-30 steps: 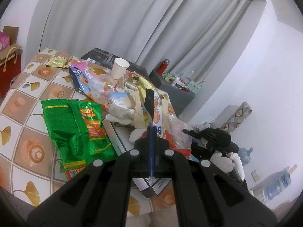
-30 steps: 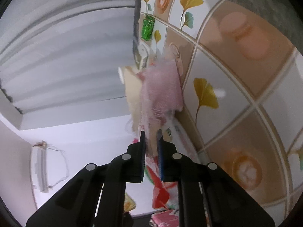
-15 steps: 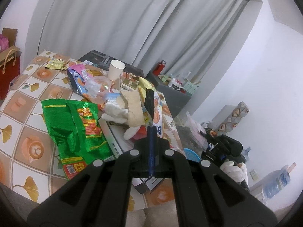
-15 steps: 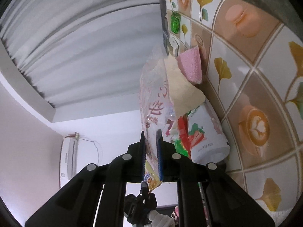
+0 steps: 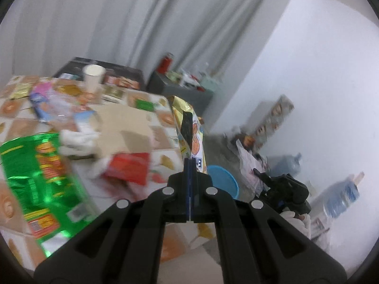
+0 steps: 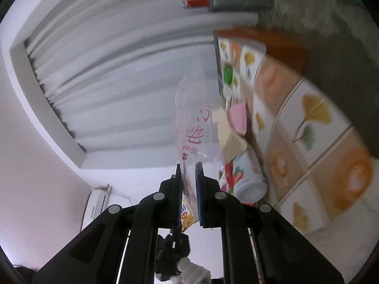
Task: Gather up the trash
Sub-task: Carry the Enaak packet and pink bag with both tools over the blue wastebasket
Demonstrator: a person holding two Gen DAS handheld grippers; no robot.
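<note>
The left claw (image 5: 190,165) was clenched on a gold-and-orange snack wrapper (image 5: 189,127), which stood up from its tips over the edge of the bench (image 5: 163,123). Beyond it, on the floor, sat a blue bin (image 5: 222,179). The right claw (image 6: 189,172) was grasping a clear plastic bag with red print (image 6: 194,123) — the film ran up between its 2 narrowly parted fingers. In the left wrist view that claw (image 5: 284,189) showed low on the right, held by a white-gloved hand (image 5: 298,220). On the tiled bench lay more litter: a green foil bag (image 5: 40,170), a red packet (image 5: 130,168), a paper cup (image 5: 93,75) and crumpled white tissue (image 5: 75,139) — all blurred.
</note>
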